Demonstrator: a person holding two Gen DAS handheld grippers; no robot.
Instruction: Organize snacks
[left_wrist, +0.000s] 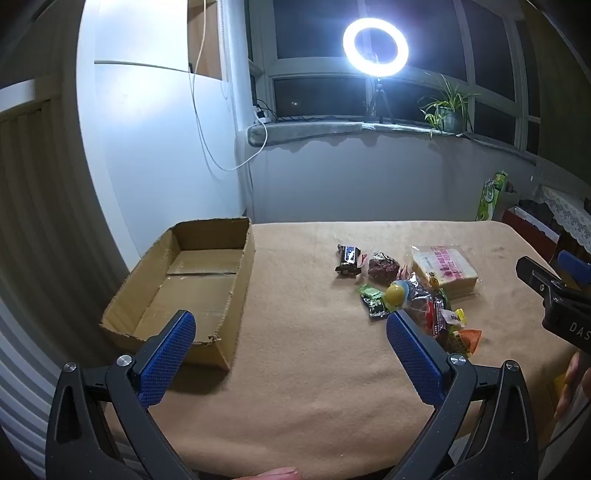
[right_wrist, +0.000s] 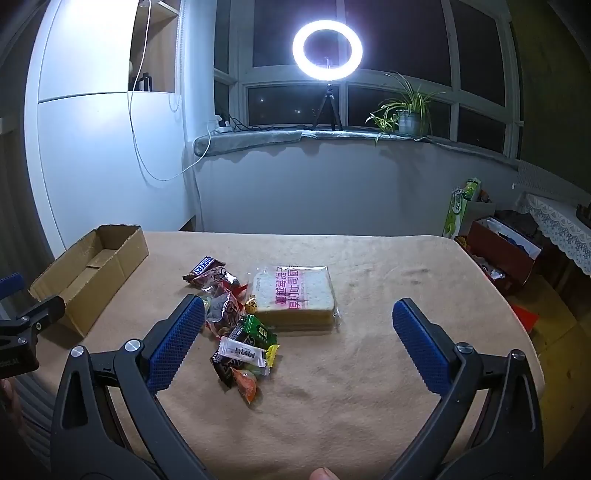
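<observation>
An empty cardboard box (left_wrist: 192, 280) sits at the table's left; it also shows in the right wrist view (right_wrist: 92, 273). A pile of snacks lies mid-table: a Snickers bar (left_wrist: 348, 260) (right_wrist: 204, 266), a wrapped bread slab (left_wrist: 445, 271) (right_wrist: 293, 295), a yellow ball-shaped sweet (left_wrist: 395, 294), a green packet (left_wrist: 373, 301) (right_wrist: 255, 329), a white sachet (right_wrist: 242, 355) and an orange packet (left_wrist: 469, 339) (right_wrist: 246, 384). My left gripper (left_wrist: 291, 326) is open and empty, between box and pile. My right gripper (right_wrist: 298, 314) is open and empty, just short of the bread.
The table (left_wrist: 314, 369) wears a beige cloth. A ring light (left_wrist: 375, 47) on a tripod and a potted plant (left_wrist: 448, 107) stand on the windowsill. A green carton (right_wrist: 461, 210) and a red box (right_wrist: 506, 254) of clutter stand right of the table.
</observation>
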